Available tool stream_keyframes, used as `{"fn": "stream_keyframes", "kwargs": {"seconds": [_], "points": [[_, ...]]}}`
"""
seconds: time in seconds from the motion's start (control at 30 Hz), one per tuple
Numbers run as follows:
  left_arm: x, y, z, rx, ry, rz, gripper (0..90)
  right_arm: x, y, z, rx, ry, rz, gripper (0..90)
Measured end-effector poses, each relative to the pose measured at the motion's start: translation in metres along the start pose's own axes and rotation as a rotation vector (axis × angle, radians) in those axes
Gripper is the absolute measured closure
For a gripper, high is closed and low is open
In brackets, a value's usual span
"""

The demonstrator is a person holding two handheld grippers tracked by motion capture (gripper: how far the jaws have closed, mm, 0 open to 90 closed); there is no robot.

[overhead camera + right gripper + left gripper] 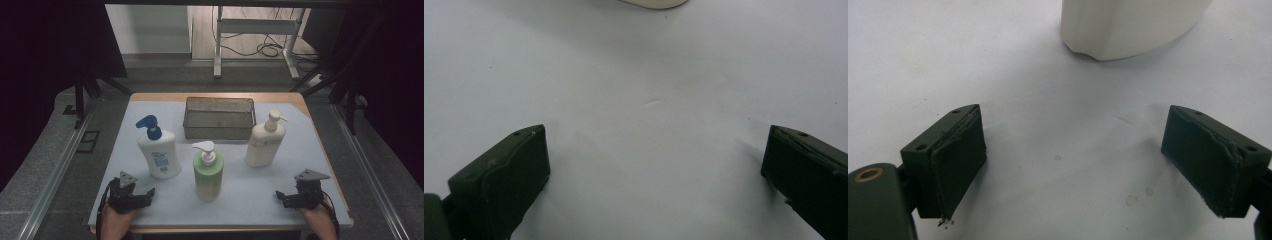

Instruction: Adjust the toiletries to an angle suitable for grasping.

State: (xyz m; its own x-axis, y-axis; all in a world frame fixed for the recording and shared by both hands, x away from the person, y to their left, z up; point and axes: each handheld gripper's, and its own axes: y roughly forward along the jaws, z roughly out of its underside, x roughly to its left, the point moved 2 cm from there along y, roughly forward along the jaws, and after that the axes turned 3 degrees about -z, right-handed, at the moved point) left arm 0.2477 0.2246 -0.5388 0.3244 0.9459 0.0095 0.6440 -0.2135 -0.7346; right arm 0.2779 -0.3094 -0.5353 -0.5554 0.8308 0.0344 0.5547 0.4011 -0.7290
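Three pump bottles stand on the white table (300,200) in the high view: a blue-capped bottle (159,152) at left, a green bottle (208,172) in the middle, a cream bottle (265,142) at right. Behind them sits a wire basket (219,118), apparently empty. The left gripper (145,194) and right gripper (282,196) rest near the front edge, both wide open, holding nothing.

In the left gripper view, open jaws frame bare table, with a white bottle base (1128,27) ahead. A good grasp likely means closing squarely on the body, low down, to avoid tipping.

In the right gripper view, open jaws face bare table; a pale bottle base (654,3) peeks in at the top.
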Motion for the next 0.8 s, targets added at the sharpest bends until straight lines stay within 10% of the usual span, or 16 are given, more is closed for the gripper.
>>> {"fn": "stream_keyframes", "kwargs": {"seconds": [0.8], "points": [[0.0001,0.0004,0.0003,-0.006,-0.004,0.004,10.3,0.0000,-0.0001,0.0001,0.000,0.001,-0.001,0.0]]}}
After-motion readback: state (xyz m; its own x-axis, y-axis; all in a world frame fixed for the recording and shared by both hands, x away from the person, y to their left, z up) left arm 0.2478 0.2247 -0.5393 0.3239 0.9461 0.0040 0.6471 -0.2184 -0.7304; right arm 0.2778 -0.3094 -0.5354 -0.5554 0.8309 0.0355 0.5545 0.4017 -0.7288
